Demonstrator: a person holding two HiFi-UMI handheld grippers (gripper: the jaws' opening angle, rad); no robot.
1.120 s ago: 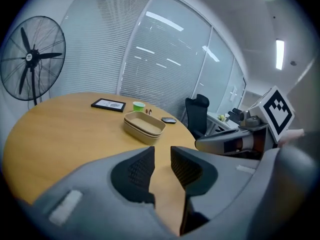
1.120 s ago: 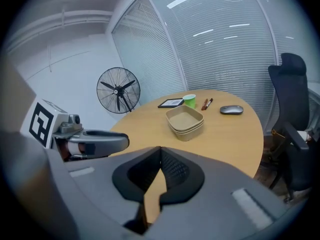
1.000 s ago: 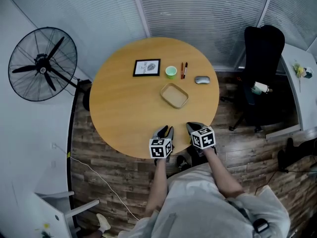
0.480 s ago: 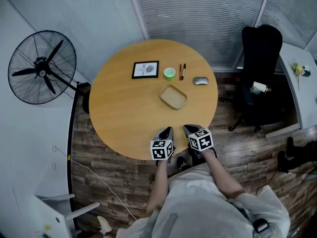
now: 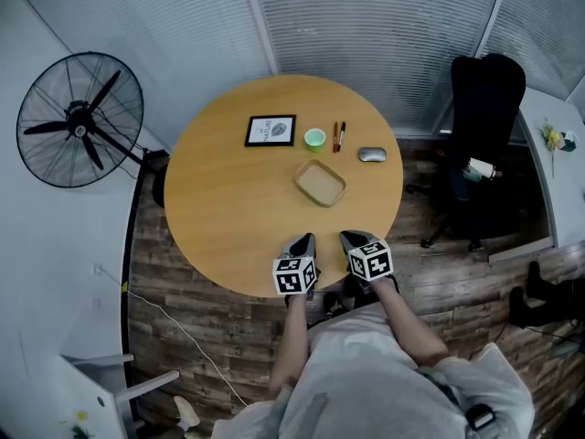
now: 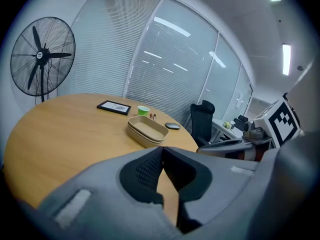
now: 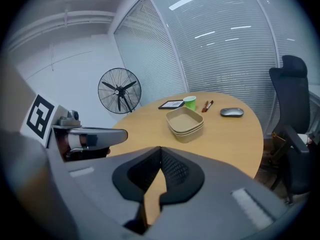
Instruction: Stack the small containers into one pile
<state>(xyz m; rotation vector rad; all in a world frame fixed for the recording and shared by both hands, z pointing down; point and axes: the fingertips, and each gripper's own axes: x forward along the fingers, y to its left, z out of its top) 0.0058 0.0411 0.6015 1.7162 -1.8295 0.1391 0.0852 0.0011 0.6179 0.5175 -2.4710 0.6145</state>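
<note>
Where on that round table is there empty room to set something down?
The left half is bare, from the picture frame down to the left tool. Crowded at the far right: green cup, pens, mouse, stacked containers.

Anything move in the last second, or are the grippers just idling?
Nothing visibly changed. The left gripper and right gripper stay shut and empty at the near edge of the table. The nested trays sit untouched mid-table. Only the head view drifted slightly.
</note>
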